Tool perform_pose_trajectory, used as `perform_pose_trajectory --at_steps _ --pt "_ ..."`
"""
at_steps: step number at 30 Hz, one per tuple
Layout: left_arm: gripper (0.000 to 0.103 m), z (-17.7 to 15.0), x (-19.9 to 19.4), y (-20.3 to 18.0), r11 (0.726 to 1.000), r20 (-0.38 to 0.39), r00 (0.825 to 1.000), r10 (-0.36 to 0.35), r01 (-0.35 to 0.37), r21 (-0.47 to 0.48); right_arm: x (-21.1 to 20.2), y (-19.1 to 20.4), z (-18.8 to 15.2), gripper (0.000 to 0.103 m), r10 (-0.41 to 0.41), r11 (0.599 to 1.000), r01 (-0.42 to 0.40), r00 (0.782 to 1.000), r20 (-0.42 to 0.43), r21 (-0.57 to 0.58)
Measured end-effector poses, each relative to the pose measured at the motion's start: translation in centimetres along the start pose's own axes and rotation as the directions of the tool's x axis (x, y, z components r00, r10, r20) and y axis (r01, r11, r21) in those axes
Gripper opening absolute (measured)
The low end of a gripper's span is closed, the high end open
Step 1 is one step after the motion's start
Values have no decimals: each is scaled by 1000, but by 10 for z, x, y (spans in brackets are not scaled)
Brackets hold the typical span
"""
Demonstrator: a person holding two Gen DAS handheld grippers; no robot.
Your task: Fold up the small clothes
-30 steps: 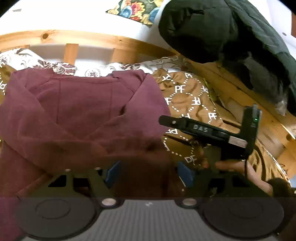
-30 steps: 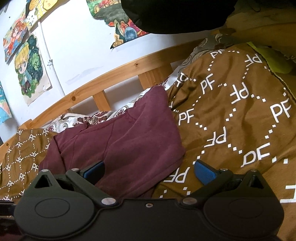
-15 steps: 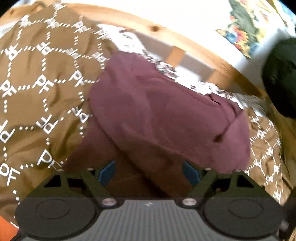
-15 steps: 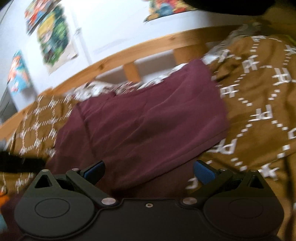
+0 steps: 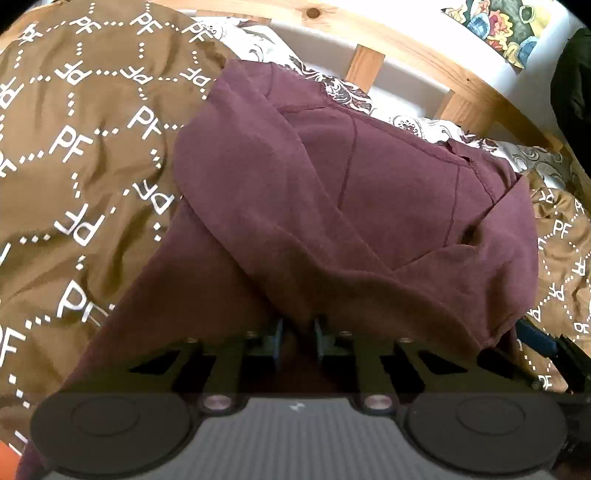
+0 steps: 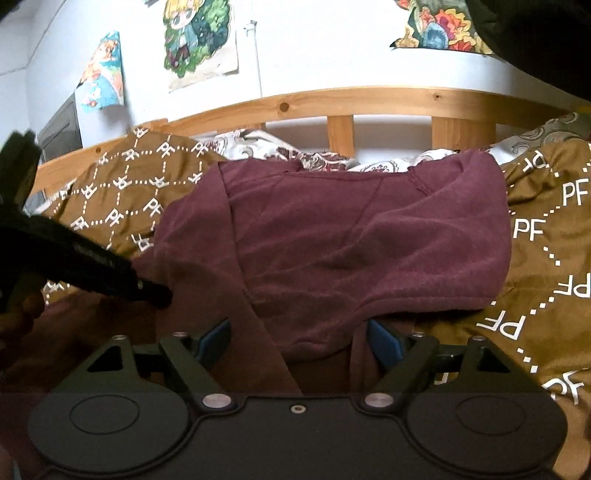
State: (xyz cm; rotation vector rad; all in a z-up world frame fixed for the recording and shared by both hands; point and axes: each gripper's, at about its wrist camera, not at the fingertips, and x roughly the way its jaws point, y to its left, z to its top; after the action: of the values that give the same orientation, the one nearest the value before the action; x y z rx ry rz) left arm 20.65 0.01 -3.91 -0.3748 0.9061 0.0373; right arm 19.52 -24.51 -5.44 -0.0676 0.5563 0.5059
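A maroon sweatshirt [image 5: 332, 206] lies partly folded on a brown patterned bedspread [image 5: 74, 155]. It also shows in the right wrist view [image 6: 351, 240]. My left gripper [image 5: 297, 341] is shut on the sweatshirt's near lower edge, cloth pinched between the blue pads. My right gripper [image 6: 299, 339] is open, its pads on either side of the near folded edge of the sweatshirt. The left gripper's black body [image 6: 85, 258] shows at the left of the right wrist view, against the garment's left side.
A wooden bed rail [image 6: 332, 107] runs behind the garment, with a floral sheet [image 6: 295, 155] under it. Posters [image 6: 199, 37] hang on the white wall. A dark jacket [image 6: 535, 33] hangs at the upper right.
My left gripper has closed on the sweatshirt's near edge; it was open half a second ago. My right gripper has swung left to face the garment and narrowed around its near edge.
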Motion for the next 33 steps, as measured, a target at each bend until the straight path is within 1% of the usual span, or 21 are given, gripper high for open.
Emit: perform_pose_trajectory --at_steps 3,6,8,9,11,12,13,15,18,19,21,23,24,25,26,28,31,33 --pt "11 -3 -1 -2 999 -7 1000 15 -15 35 -3 -3 2 85 -7 1000 6 999 41 22" --pt "11 -10 -1 -2 996 -3 1000 24 -24 87 -4 -1 7 84 -21 1000 22 995 99 -9" --pt "11 -11 -1 0 996 -2 1000 10 -9 91 -1 3 10 81 -22 999 26 994 112 -36" --pt "11 -12 -2 3 996 -1 1000 -3 3 91 4 4 10 77 -17 998 23 994 106 -55" --pt "11 -13 -2 9 996 -4 1000 -25 26 82 16 10 12 64 -13 996 20 997 76 -87" --pt "11 -13 -2 12 996 -5 999 -35 35 78 22 12 14 52 -13 996 18 998 60 -90" --pt "11 -13 -3 15 996 -7 999 -47 47 75 28 14 16 45 -9 996 13 999 46 -84" --pt "11 -13 -3 18 995 -8 998 -61 62 76 39 18 23 42 9 998 -8 1000 22 -69" --pt "11 -14 -4 23 994 -7 997 -78 79 73 57 24 35 42 54 996 -56 998 -40 -64" --pt "11 -14 -4 24 994 -7 997 -81 82 71 65 26 39 42 75 995 -80 995 -67 -66" --pt "11 -13 -2 24 994 -6 996 -86 86 69 82 31 45 42 124 989 -134 981 -151 -59" --pt "11 -14 -3 25 994 -5 996 -89 89 71 91 36 47 31 150 985 -164 969 -199 -56" --pt "11 -14 -3 25 993 -6 996 -90 90 73 93 40 47 13 124 985 -147 969 -214 -92" --pt "11 -14 -3 25 993 -6 996 -90 90 76 93 44 47 1 81 985 -111 974 -213 -134" --pt "11 -14 -3 24 993 -5 996 -90 90 78 90 45 48 0 55 984 -87 978 -202 -155" --pt "11 -16 -4 27 993 -2 996 -94 93 78 85 44 51 0 8 988 -35 985 -174 -152" --pt "11 -17 -5 28 992 0 995 -102 102 78 82 39 49 0 -54 987 27 985 -166 -161" --pt "12 -16 -7 27 991 -3 994 -107 107 83 78 34 46 0 -60 990 38 984 -170 -132"
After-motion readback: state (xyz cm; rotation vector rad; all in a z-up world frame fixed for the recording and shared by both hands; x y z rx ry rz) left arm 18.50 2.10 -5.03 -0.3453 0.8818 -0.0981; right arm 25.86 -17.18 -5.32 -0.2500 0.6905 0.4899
